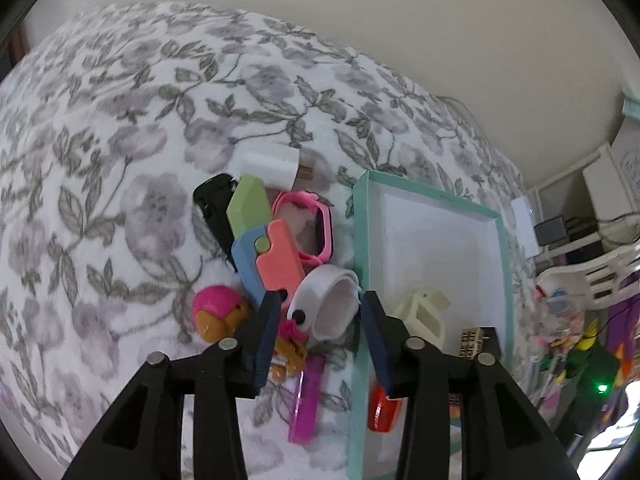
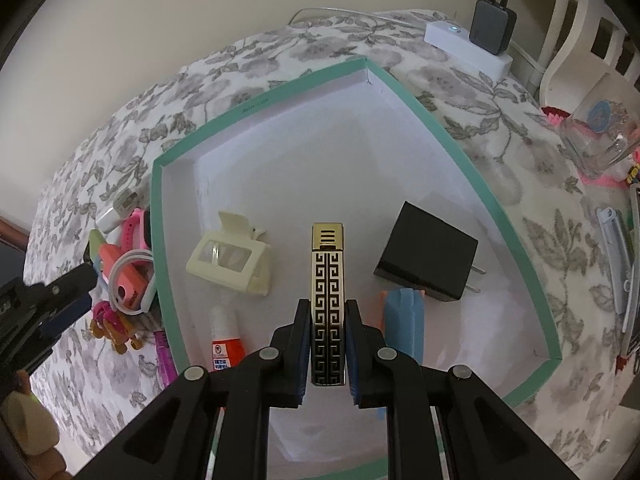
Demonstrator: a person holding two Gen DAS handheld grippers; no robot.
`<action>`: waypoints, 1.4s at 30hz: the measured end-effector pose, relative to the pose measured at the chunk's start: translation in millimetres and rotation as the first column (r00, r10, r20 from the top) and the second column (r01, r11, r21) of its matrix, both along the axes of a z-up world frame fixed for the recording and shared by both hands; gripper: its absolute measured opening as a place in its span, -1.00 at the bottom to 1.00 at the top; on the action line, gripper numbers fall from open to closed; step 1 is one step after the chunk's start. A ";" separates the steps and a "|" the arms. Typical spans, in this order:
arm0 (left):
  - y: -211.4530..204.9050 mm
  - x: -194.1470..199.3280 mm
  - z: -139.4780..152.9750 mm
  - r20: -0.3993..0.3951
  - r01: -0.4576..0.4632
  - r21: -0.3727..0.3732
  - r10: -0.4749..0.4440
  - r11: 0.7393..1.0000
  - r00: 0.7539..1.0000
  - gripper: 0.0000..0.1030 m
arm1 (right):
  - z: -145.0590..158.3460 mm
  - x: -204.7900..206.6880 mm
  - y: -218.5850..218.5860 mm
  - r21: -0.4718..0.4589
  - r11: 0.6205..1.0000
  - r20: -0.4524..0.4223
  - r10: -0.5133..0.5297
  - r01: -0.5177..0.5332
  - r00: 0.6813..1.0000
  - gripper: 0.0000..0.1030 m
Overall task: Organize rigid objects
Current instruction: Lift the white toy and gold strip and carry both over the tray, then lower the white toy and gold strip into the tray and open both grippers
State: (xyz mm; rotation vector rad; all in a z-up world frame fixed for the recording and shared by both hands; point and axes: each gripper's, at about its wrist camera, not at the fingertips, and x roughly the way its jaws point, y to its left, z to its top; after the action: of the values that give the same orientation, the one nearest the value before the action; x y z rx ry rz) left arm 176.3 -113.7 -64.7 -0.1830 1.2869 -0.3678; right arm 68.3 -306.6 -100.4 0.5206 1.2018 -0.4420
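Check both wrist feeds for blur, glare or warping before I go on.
Left wrist: strong fisheye bulge, floral blanket soft, white bangle fairly sharp, a bright patch at lower right. Right wrist: sharper; teal box rim bows, slight sheen on the patterned lighter.

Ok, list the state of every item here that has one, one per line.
Left hand-held gripper: open, above the white band.
Right hand-held gripper: shut on the gold patterned lighter.
Teal box: lidless, partly filled.
Cream hair clip: inside the box, closed.
Black charger: inside the box, unplugged.
Glue bottle: inside the box, lying down.
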 end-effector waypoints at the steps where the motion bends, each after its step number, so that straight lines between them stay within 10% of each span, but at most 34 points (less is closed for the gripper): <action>1: -3.8 0.4 -0.7 0.009 0.012 0.011 -0.012 1.000 1.000 -0.16 | -0.5 0.4 -0.3 0.002 1.000 0.000 0.001 -0.001 1.000 -0.69; 10: -22.8 2.1 -27.7 0.035 0.055 0.183 -0.063 0.981 0.997 -0.17 | -7.2 1.8 -4.5 0.030 0.999 -0.009 -0.010 0.010 1.000 -0.69; 13: -22.9 0.9 -27.2 0.059 0.049 0.215 -0.063 0.975 0.996 -0.60 | -7.2 2.4 -4.7 0.038 0.999 -0.005 -0.011 0.012 1.000 -0.69; 30: -14.6 -4.4 15.2 0.095 0.030 0.089 -0.038 0.996 0.995 -0.73 | 4.8 -3.9 -10.7 0.026 0.999 0.035 -0.040 0.039 0.999 -0.69; 42: -77.2 -43.8 12.4 0.039 0.248 0.103 -0.253 0.963 0.967 -0.72 | 4.6 -16.7 -22.9 -0.002 0.993 0.015 -0.114 0.114 0.993 -0.68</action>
State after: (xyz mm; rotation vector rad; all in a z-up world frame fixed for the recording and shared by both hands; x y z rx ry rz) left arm 132.6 -190.9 -52.3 0.0737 1.2763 -0.5212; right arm 51.6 -329.5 -95.8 0.5910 1.1611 -0.5365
